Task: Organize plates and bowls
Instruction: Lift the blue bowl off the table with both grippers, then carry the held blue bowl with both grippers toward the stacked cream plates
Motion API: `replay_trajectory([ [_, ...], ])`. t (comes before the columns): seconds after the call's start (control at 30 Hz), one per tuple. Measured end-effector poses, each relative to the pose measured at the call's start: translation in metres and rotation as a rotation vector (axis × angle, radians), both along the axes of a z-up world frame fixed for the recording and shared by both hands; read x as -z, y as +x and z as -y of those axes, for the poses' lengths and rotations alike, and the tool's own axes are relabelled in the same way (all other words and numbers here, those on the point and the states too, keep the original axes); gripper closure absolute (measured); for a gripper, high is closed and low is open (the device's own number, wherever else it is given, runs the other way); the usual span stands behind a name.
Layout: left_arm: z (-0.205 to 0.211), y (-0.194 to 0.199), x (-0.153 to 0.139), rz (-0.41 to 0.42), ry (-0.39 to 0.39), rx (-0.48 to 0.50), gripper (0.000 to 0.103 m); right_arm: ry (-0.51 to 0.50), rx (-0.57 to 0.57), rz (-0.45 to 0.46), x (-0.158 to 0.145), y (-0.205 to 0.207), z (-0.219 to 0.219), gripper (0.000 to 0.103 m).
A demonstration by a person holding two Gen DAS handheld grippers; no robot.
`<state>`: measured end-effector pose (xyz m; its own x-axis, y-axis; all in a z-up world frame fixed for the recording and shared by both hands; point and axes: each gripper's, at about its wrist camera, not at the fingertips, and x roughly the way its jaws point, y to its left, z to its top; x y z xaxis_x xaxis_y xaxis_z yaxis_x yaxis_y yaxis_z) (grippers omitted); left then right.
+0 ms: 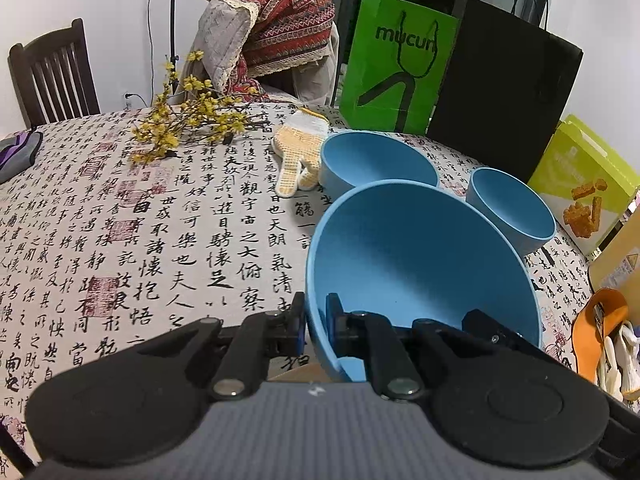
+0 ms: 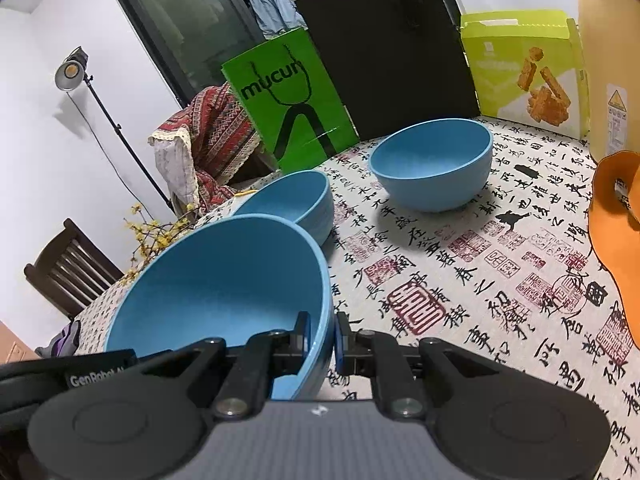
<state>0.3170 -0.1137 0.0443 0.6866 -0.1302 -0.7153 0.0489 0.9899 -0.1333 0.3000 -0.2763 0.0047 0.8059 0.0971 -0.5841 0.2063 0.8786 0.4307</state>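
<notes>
— Left wrist view: where's your big blue bowl (image 1: 420, 256)?
— Lifted near you, left gripper (image 1: 316, 320) and right gripper (image 2: 322, 334) both clamped on its rim. Keep it level; lower it into the wide bowl (image 2: 292, 200) just behind, on the tabletop (image 2: 480, 280).

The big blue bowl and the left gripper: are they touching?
Touching. In the left wrist view the left gripper has one pad inside and one outside the big blue bowl, shut on its rim with no gap.
</notes>
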Motion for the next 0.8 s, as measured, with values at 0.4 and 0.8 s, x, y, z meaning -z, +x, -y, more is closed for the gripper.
replay_trajectory([
  [0.4,-0.030,-0.016,-0.005,0.021,-0.011,-0.016,0.093,-0.015,-0.022,0.013,-0.004,-0.013,-0.029,0.092],
  [0.8,-0.062,-0.027,-0.007,0.037,-0.025,-0.029,0.093,-0.033,-0.047,0.029,-0.007,-0.020,-0.061,0.092],
])
